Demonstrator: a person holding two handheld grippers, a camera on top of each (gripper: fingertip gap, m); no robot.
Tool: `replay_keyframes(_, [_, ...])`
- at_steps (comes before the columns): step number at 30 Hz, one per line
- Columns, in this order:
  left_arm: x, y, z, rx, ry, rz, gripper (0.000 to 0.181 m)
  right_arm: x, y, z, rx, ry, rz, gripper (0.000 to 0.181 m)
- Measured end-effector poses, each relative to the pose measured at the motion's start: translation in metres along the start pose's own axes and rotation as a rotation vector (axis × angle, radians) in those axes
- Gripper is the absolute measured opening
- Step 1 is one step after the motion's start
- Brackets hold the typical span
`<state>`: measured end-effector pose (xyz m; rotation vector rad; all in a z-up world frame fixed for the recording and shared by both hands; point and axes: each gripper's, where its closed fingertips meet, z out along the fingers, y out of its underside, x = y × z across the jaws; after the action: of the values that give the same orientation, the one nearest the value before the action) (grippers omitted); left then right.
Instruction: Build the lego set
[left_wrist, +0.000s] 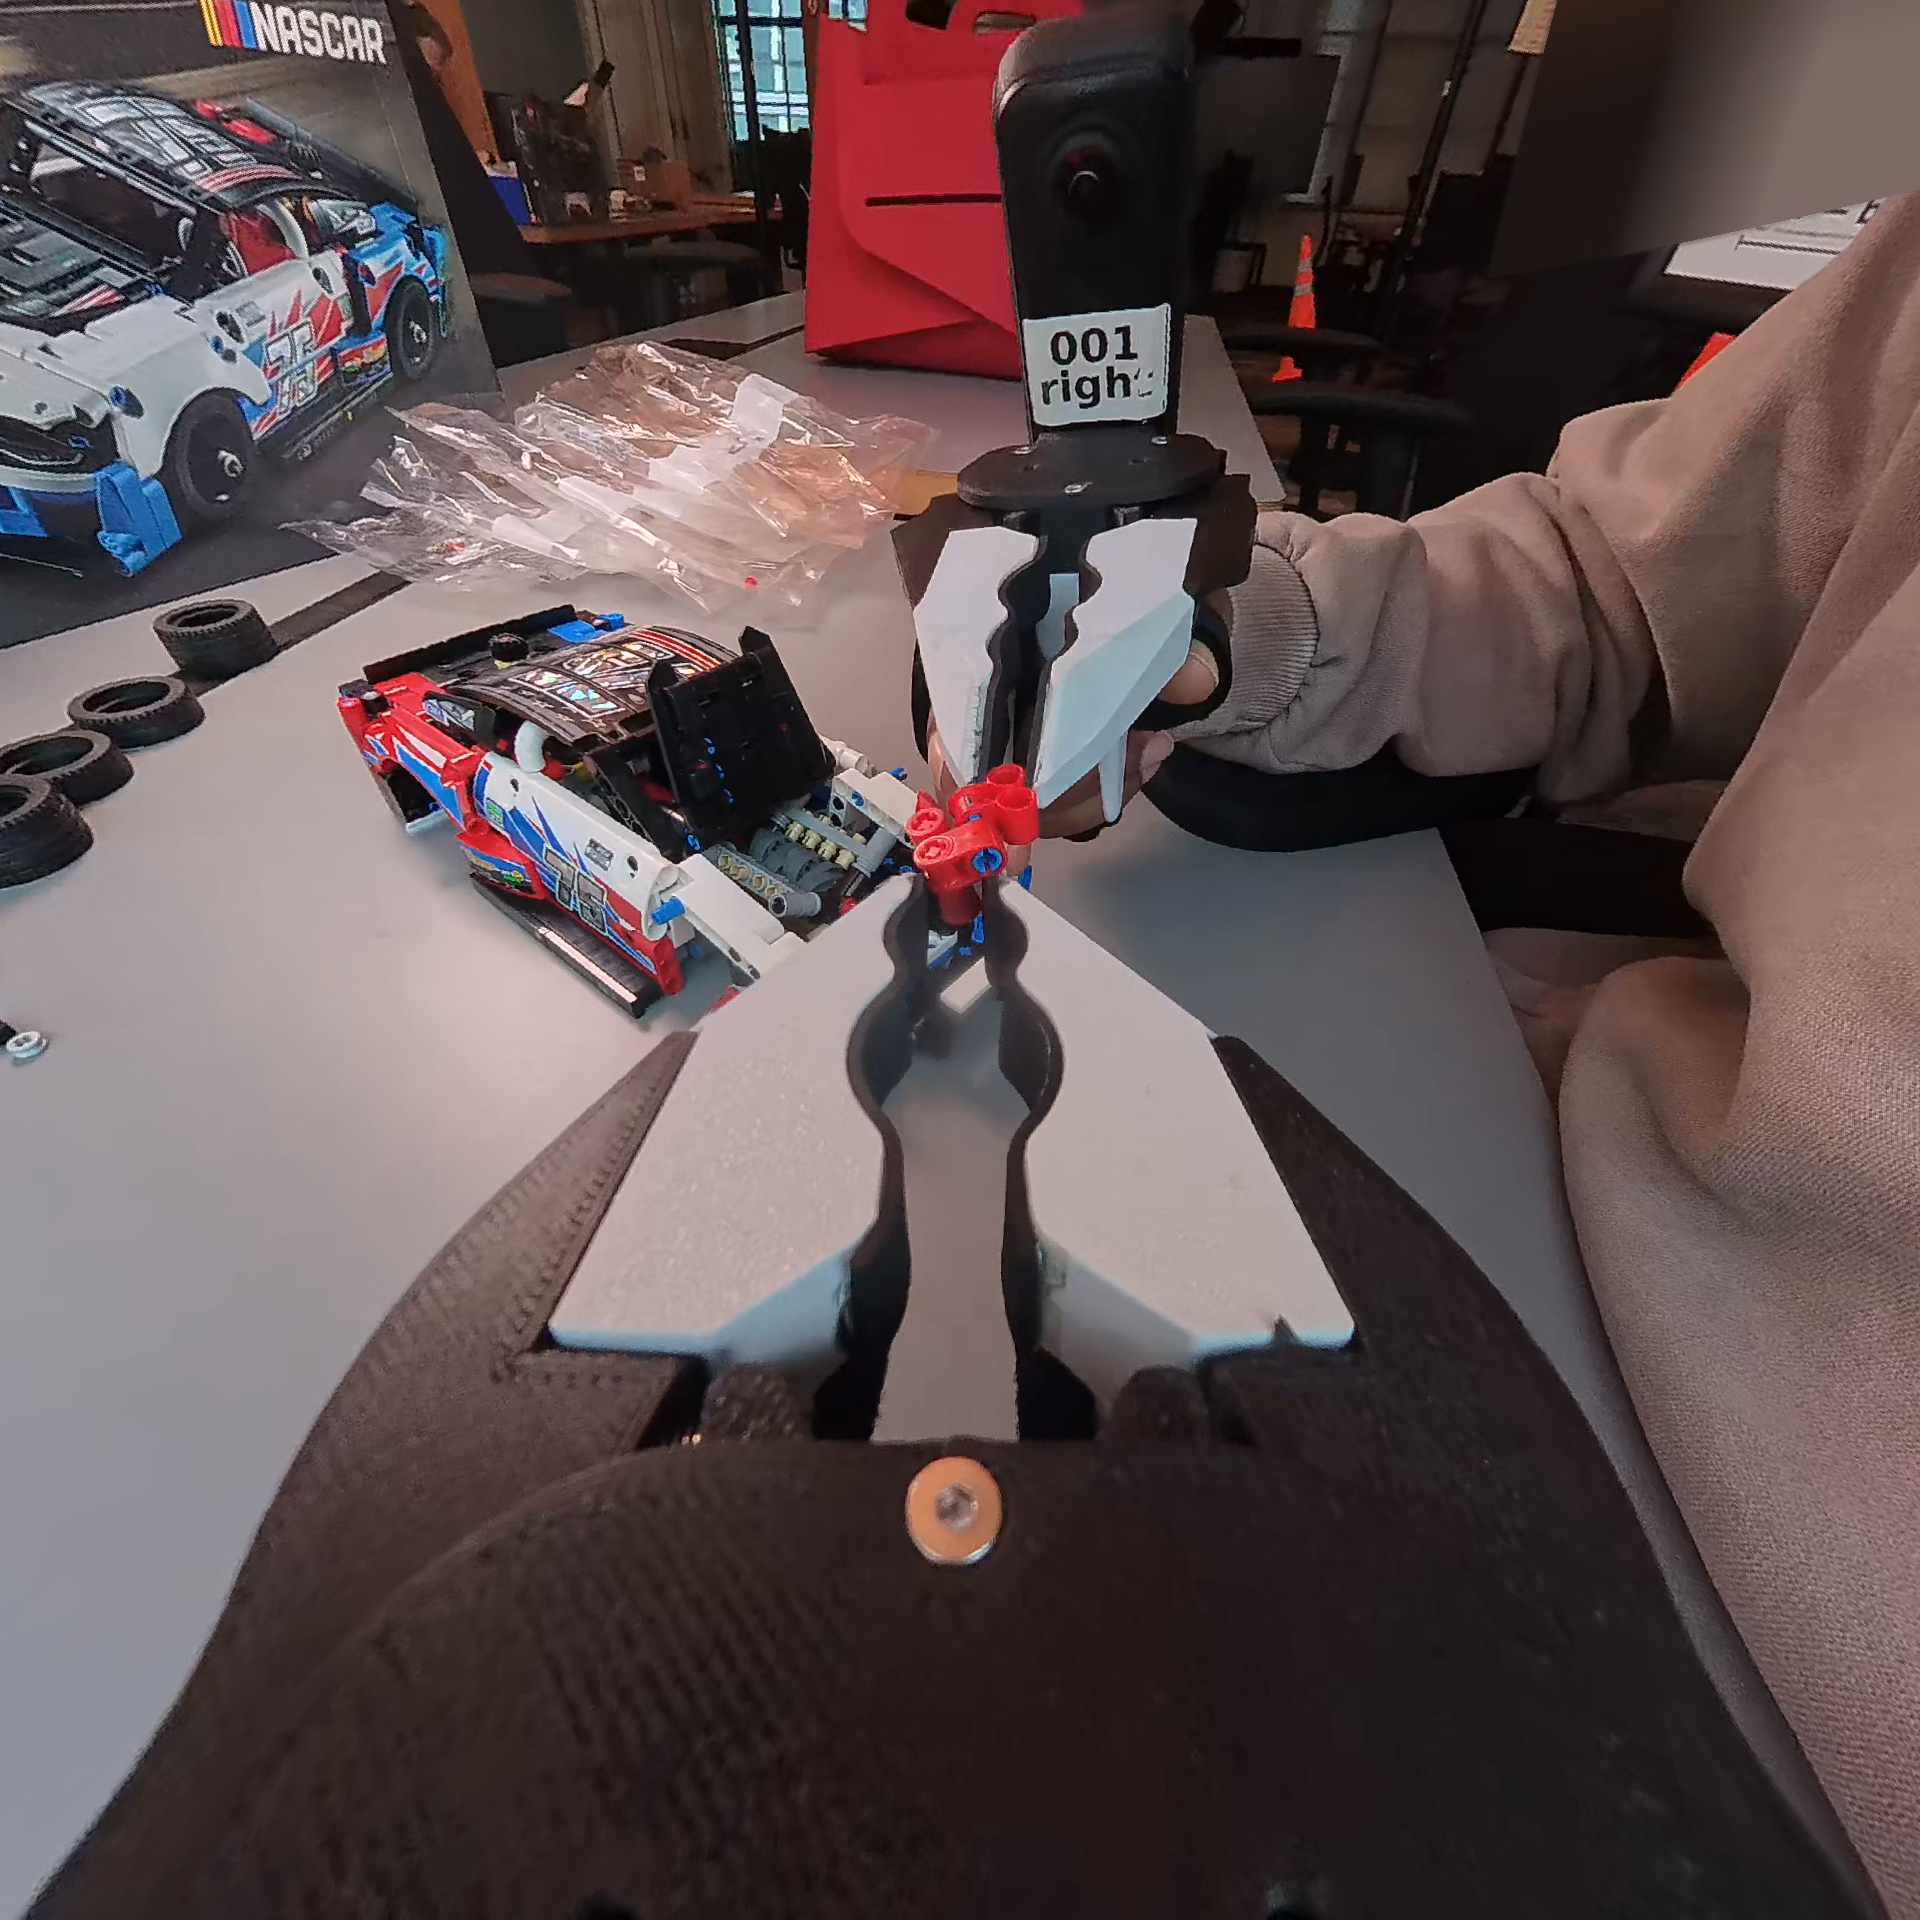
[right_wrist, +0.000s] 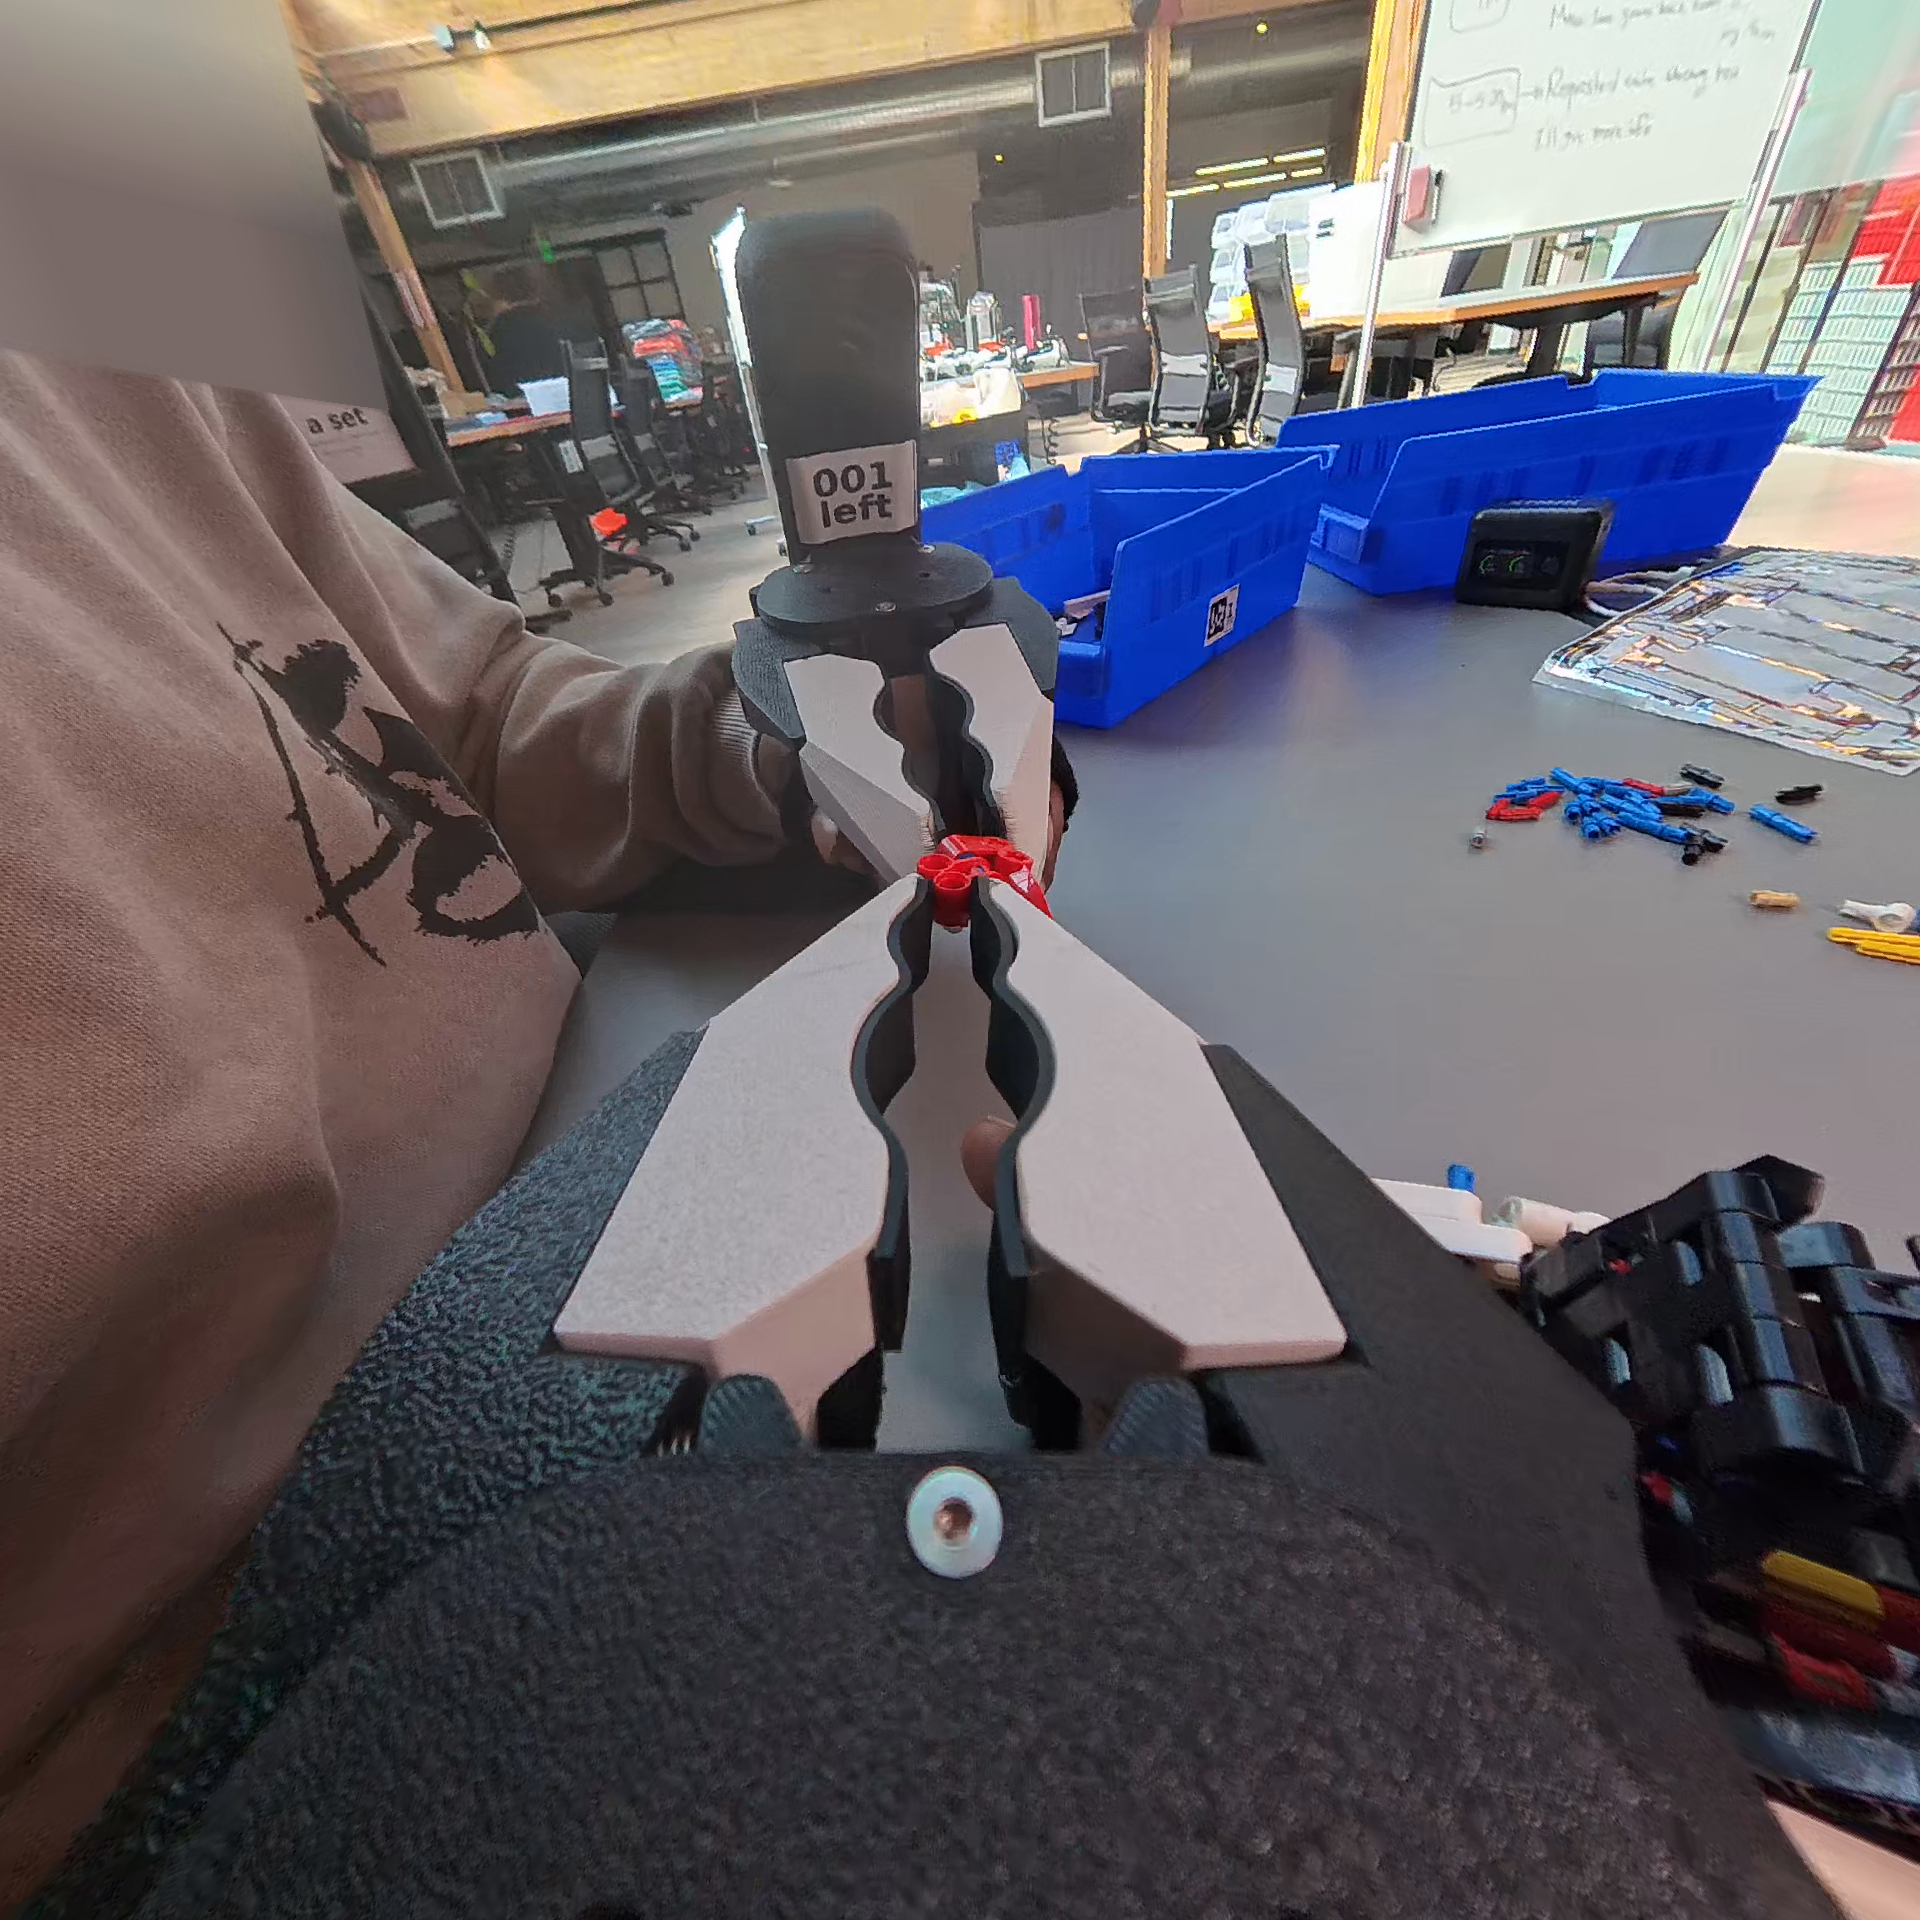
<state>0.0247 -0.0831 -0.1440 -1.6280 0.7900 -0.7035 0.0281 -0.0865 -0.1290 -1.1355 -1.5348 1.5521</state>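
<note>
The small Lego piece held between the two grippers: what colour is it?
Red, with a blue pin; clearest in the left wrist view.

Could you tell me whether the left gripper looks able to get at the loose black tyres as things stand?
Probably not right away: the left gripper is shut on the red connector pieces, which the right gripper also pinches. The tyres lie uncovered on the table, beyond the car.

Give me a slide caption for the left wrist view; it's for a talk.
Both claws, left and right, pinch a small red piece above the unfinished car.
</note>
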Motion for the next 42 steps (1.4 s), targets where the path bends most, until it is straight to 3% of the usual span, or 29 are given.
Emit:
replay_keyframes(12, [-0.001,0.019,0.004,-0.138,-0.044,0.022,0.006,0.000,0.019,0.004,-0.112,0.022,-0.045,0.004])
replay_keyframes(20, [-0.004,0.022,0.005,-0.158,-0.074,0.043,0.006,0.003,0.021,0.005,-0.111,0.032,-0.040,0.004])
replay_keyframes(28, [-0.019,-0.001,0.002,-0.060,-0.217,0.223,0.006,0.016,-0.008,-0.004,0.001,0.096,-0.038,0.009])
replay_keyframes(34, [-0.026,-0.011,-0.007,-0.020,-0.339,0.378,0.006,0.034,-0.011,-0.015,0.018,0.128,0.166,0.022])
replay_keyframes(42, [-0.016,-0.021,-0.004,0.017,-0.392,0.567,0.006,0.019,-0.017,0.005,0.058,-0.024,0.416,0.019])
